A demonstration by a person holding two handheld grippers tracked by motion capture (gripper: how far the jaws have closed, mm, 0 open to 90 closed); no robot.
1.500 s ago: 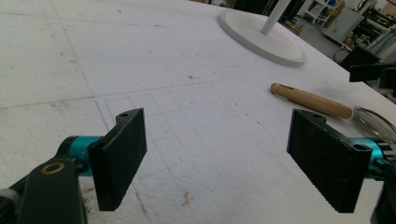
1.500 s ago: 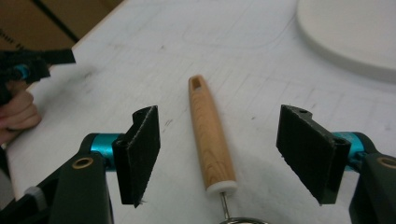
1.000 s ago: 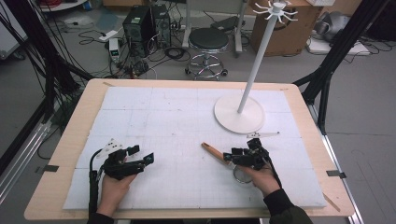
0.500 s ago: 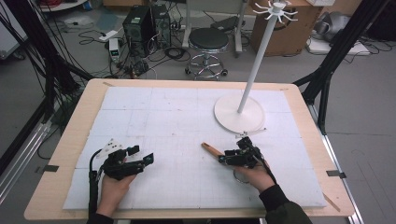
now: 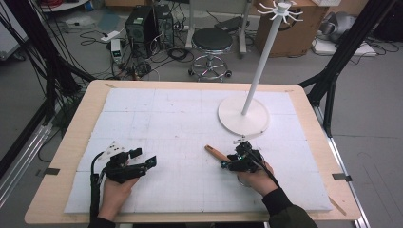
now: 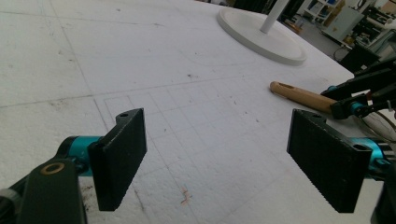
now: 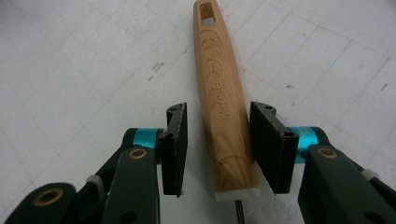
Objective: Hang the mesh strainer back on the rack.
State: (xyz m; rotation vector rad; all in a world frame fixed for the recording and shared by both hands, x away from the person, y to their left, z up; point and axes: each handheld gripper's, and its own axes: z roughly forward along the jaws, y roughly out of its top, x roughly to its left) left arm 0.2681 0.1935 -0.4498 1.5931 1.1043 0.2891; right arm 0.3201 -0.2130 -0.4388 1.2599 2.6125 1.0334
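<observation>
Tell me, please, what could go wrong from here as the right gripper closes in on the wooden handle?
1. The right gripper straddles the wooden handle near its butt end, with gaps on both sides; gripped so far from the middle, the handle might pivot or droop.
2. A thin metal stem leaves the butt toward the gripper and could foul it.
3. The white stand base sits close beyond; a wide swing might strike it.

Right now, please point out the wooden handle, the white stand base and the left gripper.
wooden handle [image 7: 223, 98]: right gripper view, middle of the shaft.
white stand base [image 5: 235, 118]: high view, bare left part of the disc.
left gripper [image 6: 217, 156]: left gripper view, midway between its fingertips.
</observation>
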